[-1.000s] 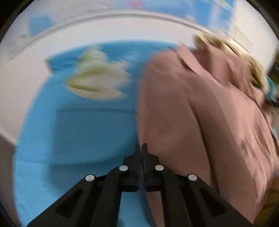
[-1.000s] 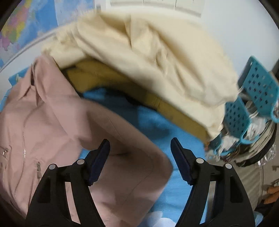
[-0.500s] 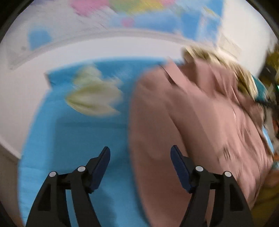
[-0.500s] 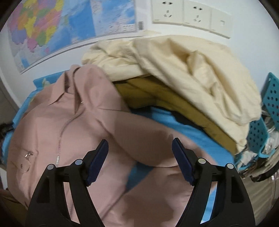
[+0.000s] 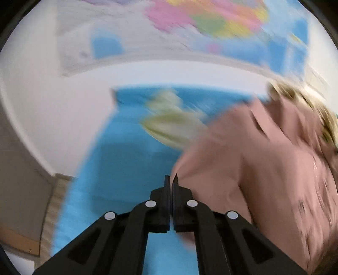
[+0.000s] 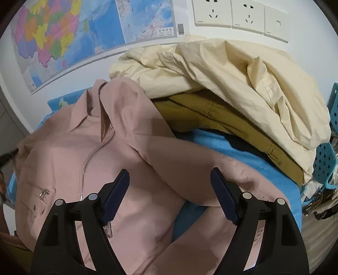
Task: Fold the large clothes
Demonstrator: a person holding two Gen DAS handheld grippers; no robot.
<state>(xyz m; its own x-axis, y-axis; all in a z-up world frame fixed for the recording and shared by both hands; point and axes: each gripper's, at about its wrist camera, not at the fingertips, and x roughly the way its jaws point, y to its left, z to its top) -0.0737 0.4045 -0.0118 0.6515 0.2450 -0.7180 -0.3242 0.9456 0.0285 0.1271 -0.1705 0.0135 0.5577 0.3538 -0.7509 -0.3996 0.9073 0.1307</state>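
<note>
No legible text: print on the wall map (image 6: 69,40) beyond the right gripper (image 6: 170,190) is too small to read.

Looks like a home, prob. a bedroom or spare rm used for laundry. Big colourful wall map (image 6: 69,40) pinned on a white wall, w/ a row of white wall sockets (image 6: 238,14) just beside it. Below, a surface spread w/ a bright blue cloth (image 5: 126,169) w/ a pale printed pattern. Heaped on it: pink zip jacket (image 6: 105,152), cream garment (image 6: 232,80) on top of a mustard one (image 6: 211,114). Blue plastic basket (image 6: 323,162) stuffed w/ bits at the right edge. Wood-look floor (image 5: 57,203) and grey panel at far left, blurred.
</note>
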